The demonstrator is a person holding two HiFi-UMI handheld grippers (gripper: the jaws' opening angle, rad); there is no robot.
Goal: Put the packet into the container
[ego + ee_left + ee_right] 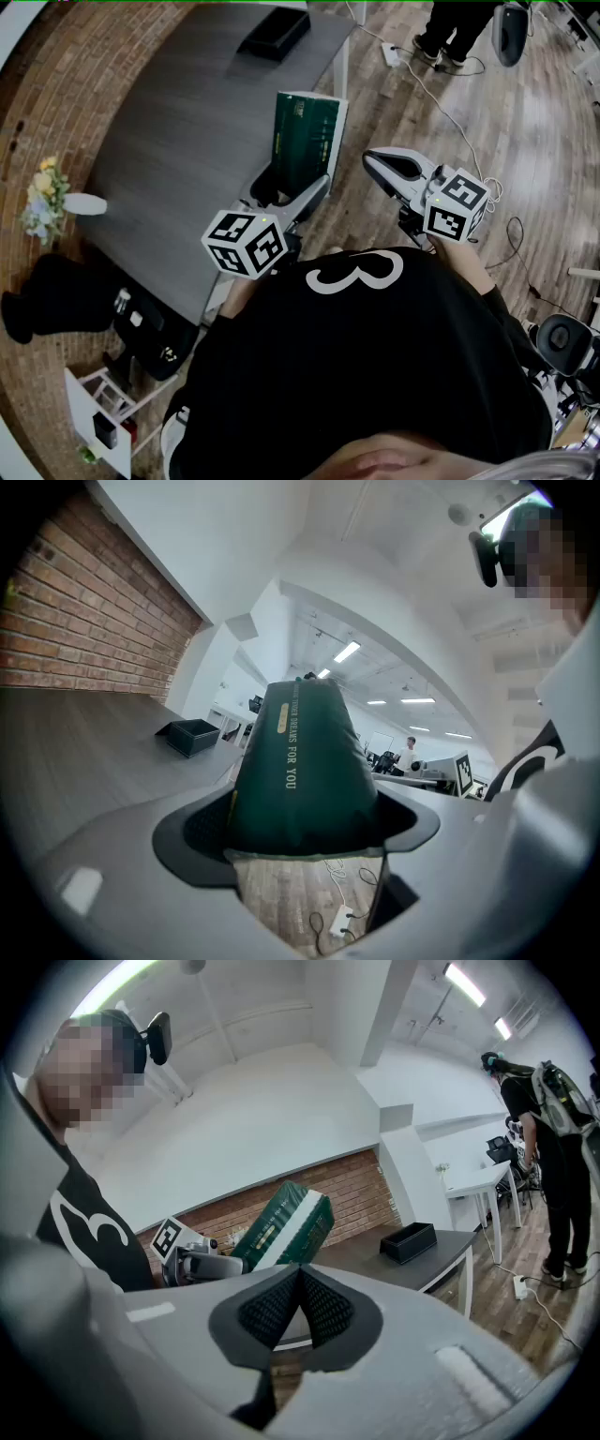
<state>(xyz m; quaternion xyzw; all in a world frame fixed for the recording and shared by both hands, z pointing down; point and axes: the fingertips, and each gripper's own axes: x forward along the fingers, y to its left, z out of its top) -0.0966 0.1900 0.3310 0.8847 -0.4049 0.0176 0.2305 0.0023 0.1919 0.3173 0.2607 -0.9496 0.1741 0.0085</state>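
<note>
A dark green packet (305, 141) with gold lettering stands upright in the air beside the table's near right edge. My left gripper (292, 192) is shut on its lower end. In the left gripper view the packet (300, 761) fills the space between the jaws of that gripper (302, 841). The container, a black open box (274, 33), sits at the table's far end, also seen as the box (192, 735) far ahead. To the right of the packet my right gripper (392, 167) is held up with nothing in it. Its pads (319, 1309) meet, so it is shut.
The grey table (169, 150) is bare apart from the box. A white vase of flowers (47, 197) stands on the brick floor at its left. A power strip (391, 53) with cables lies on the wooden floor, and a person (459, 28) stands beyond it.
</note>
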